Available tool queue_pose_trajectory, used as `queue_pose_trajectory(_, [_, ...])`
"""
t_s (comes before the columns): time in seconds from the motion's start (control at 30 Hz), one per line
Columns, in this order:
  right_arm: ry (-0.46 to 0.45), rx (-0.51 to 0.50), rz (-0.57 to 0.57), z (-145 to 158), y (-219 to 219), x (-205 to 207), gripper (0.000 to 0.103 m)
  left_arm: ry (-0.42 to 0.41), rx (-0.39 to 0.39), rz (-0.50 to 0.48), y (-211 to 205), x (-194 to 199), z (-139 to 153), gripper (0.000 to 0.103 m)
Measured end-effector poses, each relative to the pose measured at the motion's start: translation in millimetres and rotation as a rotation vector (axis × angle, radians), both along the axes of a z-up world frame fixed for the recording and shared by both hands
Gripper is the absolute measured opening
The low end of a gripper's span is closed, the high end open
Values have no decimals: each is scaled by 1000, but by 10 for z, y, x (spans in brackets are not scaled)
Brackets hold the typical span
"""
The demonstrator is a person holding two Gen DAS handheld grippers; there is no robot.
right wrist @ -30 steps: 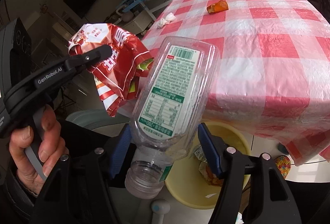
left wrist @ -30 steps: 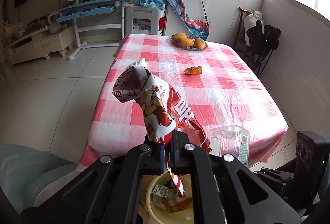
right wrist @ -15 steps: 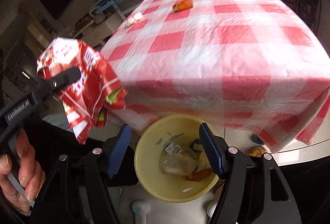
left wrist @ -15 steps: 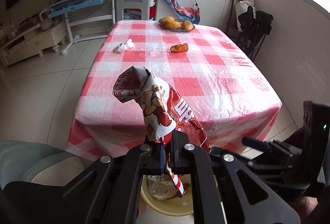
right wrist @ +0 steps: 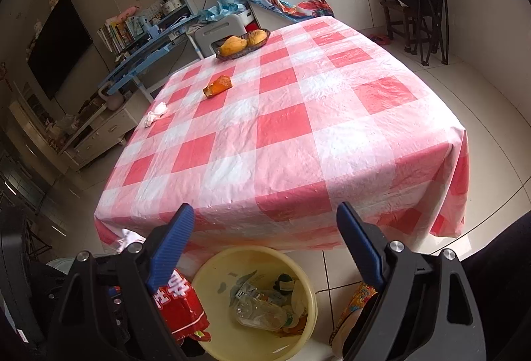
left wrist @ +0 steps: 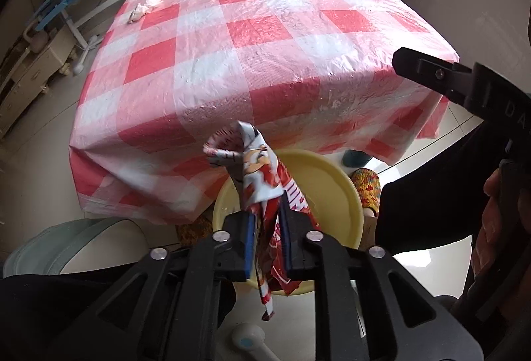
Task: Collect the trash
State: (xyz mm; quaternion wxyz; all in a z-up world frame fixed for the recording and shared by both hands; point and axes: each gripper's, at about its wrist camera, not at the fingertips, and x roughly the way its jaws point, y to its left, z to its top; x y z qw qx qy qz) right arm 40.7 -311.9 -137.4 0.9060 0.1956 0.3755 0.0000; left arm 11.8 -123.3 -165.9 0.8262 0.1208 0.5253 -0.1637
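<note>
A crumpled red and white snack wrapper point(left wrist: 259, 175) stands between the parted jaws of my left gripper point(left wrist: 267, 238), which are opening; the pads no longer pinch it. It hangs right over the yellow basin point(left wrist: 332, 188) on the floor by the table's near edge. In the right wrist view the wrapper point(right wrist: 181, 308) shows beside the basin's rim point(right wrist: 212, 271), and a clear plastic bottle point(right wrist: 260, 316) lies inside with other trash. My right gripper point(right wrist: 265, 211) is open with nothing in it, its jaws still widening above the basin.
The red-checked table point(right wrist: 298, 135) holds a white crumpled tissue point(right wrist: 156, 113), an orange peel point(right wrist: 218, 85) and a fruit basket point(right wrist: 242, 42). A pale green seat point(left wrist: 83, 244) is at lower left. Chairs and cabinets stand along the far wall.
The bottle left my right gripper and now lies in the basin; that gripper opened wider and tipped up. My left gripper sank over the basin and its jaws parted around the wrapper.
</note>
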Motion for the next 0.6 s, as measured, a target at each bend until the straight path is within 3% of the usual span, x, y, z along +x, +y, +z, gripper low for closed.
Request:
queue_pose_trajectory(0.07, [-1,-9,0,10,15,-26,84,-26,-22,24,48,17,77,46])
queue_pose_trajectory(0.27, [3,-44,-3,-3,42,-27,85,-154,-137,113,235,40,396,70])
queue_pose_trajectory(0.4, [8,-72,4,-17,76,-17,86,-250,-186,206,401,61,568,82])
queue_pose_trajectory(0.6, [17,-105,19,-42,135,-4,86,-317,-231,351,653,114,686,88])
